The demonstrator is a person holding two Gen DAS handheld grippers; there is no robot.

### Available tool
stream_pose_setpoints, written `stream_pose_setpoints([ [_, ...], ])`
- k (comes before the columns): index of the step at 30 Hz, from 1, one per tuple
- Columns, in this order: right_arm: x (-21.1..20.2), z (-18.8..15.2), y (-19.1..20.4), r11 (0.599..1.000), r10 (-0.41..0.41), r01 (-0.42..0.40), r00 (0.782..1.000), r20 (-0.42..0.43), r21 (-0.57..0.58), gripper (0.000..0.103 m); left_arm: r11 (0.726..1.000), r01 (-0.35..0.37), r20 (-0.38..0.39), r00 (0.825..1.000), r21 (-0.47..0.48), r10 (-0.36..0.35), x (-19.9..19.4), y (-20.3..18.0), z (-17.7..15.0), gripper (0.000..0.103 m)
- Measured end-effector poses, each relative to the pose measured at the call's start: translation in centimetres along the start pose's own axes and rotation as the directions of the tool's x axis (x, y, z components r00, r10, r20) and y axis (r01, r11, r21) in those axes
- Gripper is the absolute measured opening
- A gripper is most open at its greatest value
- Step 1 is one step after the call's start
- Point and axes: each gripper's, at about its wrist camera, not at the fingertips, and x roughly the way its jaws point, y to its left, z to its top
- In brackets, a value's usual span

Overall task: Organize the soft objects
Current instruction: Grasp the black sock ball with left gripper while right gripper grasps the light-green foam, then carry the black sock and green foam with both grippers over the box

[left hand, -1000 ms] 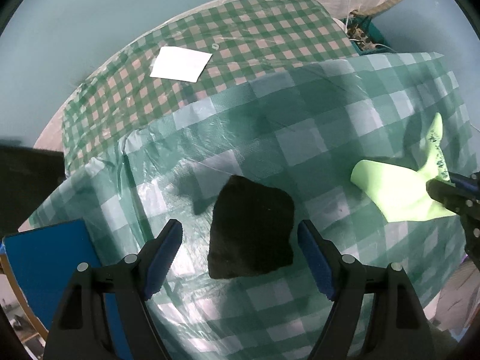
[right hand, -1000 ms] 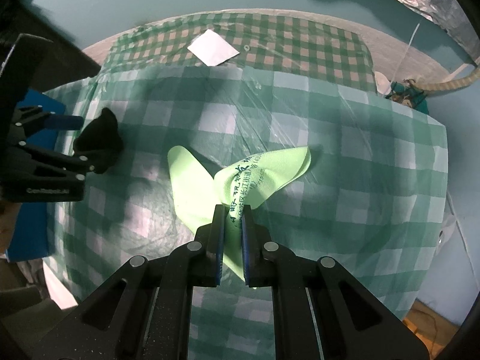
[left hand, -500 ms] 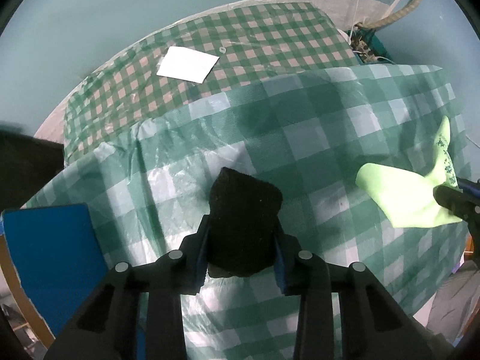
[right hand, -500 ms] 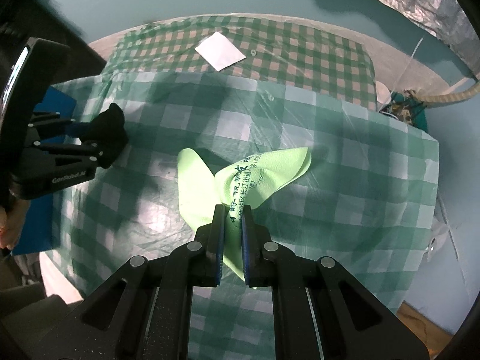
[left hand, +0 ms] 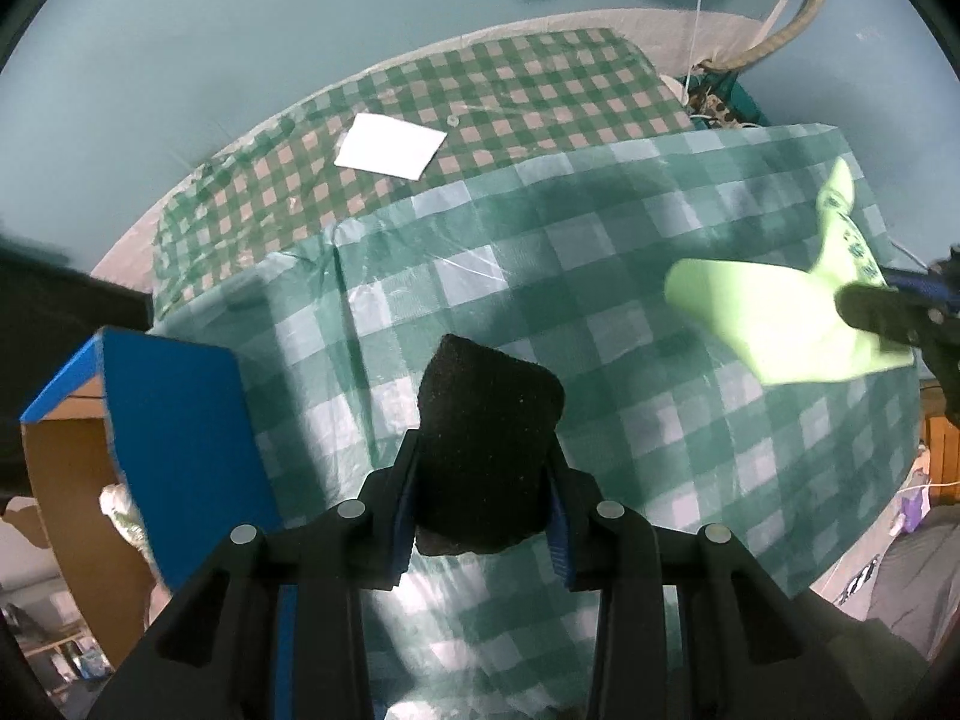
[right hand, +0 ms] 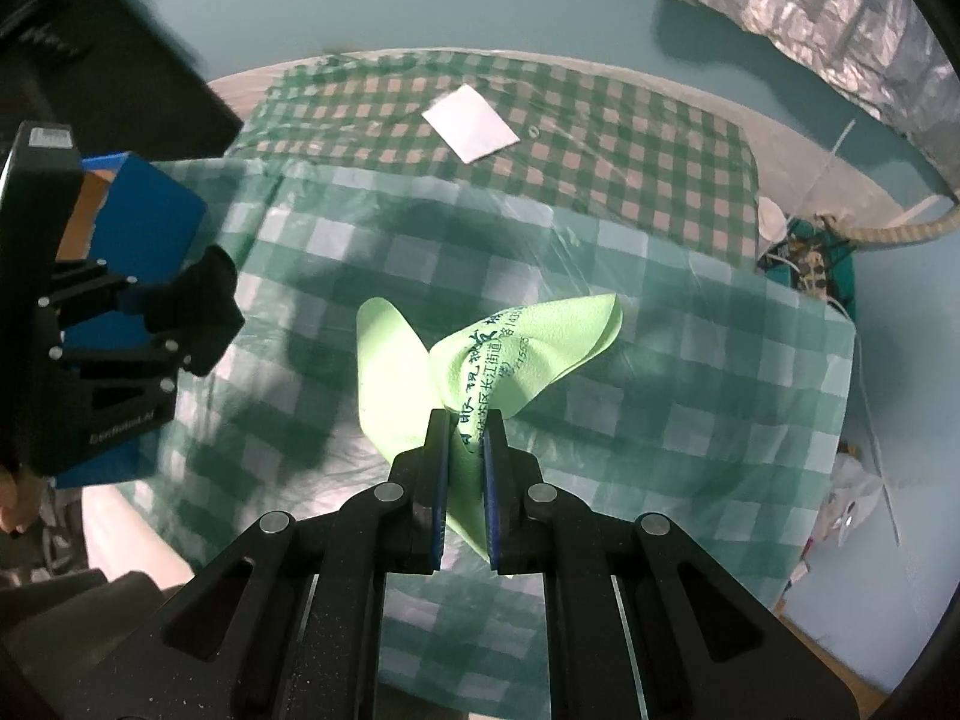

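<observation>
Left gripper (left hand: 483, 495): jaws just closed, pads now pinch black sponge (left hand: 487, 450), held clear above checked cloth (left hand: 600, 312). Right gripper (right hand: 467, 468): fully closed on bunched green cloth (right hand: 510, 354), which fans out beyond the fingertips. Blue box (left hand: 174, 420) at left.

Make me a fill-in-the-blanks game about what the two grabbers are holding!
1. The left gripper squeezes a sponge that is ____ in colour.
2. The right gripper pinches a light ____ cloth.
3. The printing on that cloth is dark ____.
4. The white paper lies on the ____ tablecloth.

Missing words: black; green; blue; checked
</observation>
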Motion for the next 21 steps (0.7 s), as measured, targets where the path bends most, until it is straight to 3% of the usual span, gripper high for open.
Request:
stream_pose_setpoints([
  [21, -6.0, 2.1, 6.1, 0.990, 0.040, -0.032, 0.998, 0.054, -0.141, 0.008, 0.993, -0.020, 0.088, 0.996, -0.119, 0.031, -8.6, 4.0, -4.7, 0.036],
])
